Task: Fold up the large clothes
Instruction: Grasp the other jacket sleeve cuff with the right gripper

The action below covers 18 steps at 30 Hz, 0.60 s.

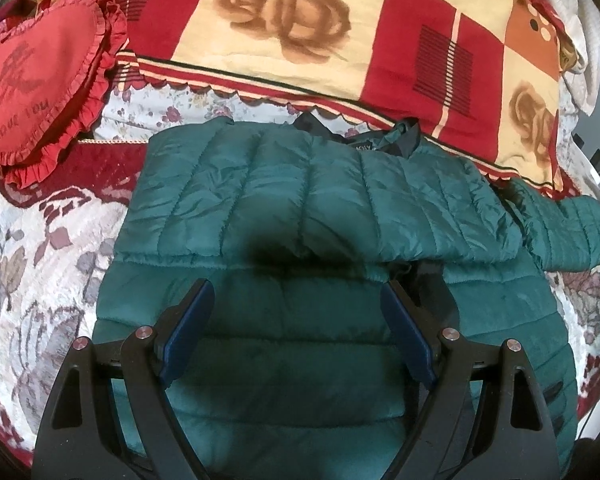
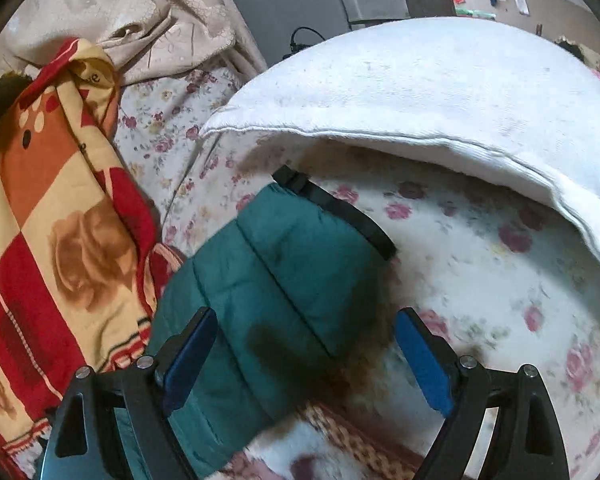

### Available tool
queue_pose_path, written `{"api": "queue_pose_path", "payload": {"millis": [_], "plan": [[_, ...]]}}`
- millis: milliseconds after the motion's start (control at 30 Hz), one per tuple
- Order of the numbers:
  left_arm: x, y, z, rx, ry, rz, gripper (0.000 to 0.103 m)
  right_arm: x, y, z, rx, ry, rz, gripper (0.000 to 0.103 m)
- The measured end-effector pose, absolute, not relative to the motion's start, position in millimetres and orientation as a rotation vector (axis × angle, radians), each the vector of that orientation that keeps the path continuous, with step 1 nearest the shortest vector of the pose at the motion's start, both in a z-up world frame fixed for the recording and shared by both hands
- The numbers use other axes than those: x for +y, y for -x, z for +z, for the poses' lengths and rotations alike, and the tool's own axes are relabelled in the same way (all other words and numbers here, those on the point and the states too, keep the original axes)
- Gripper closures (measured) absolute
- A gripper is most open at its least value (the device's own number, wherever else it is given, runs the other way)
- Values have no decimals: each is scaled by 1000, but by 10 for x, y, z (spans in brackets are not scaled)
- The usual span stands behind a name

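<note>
A teal quilted puffer jacket point(image 1: 292, 208) lies on the bed, one sleeve folded flat across its chest, its dark collar toward the blanket. The other sleeve point(image 1: 568, 232) sticks out to the right. My left gripper point(image 1: 298, 294) hovers over the jacket's lower body, jaws wide apart, nothing between the blue pads. In the right wrist view that outstretched sleeve point(image 2: 276, 280) lies on the flowered sheet, its black cuff point(image 2: 340, 208) at the far end. My right gripper point(image 2: 306, 322) stands open above it, the sleeve below the gap and untouched by the pads.
A red and cream rose-print blanket point(image 1: 340, 28) lies beyond the jacket. A red heart-shaped cushion point(image 1: 40, 84) rests at the left. A thick white quilt point(image 2: 440, 96) bulges over the sheet near the sleeve's cuff, with beige cloth point(image 2: 152, 12) behind.
</note>
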State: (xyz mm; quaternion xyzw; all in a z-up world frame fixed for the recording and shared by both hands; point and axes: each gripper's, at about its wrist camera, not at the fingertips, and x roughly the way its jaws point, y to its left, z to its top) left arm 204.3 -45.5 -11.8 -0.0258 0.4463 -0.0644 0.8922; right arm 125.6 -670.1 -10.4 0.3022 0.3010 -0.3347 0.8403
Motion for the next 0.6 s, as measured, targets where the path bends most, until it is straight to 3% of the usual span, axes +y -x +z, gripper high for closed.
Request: {"api": "queue_pose_path", "payload": {"millis": [100,200,300,400,600], "plan": [[-455,-2052,-146,937,52,-134,18,-6732,-1318,-141,632,-638,-722,17],[-440,-2046,-150,935,52,-131,18,-6733,-1395,-154,651,-610,-743,56],[-399,-2035,-154,932,69,-128,18,-6740,-1377,-144,641,-620,-726,82],[-349,-2034,-163,934,90,-124,18,-6670,-1315,-53,606,-602,-691,90],[-309,-1990,-138,924,104,-119,18,-6346,-1273,205,559,-552,-566,92]]}}
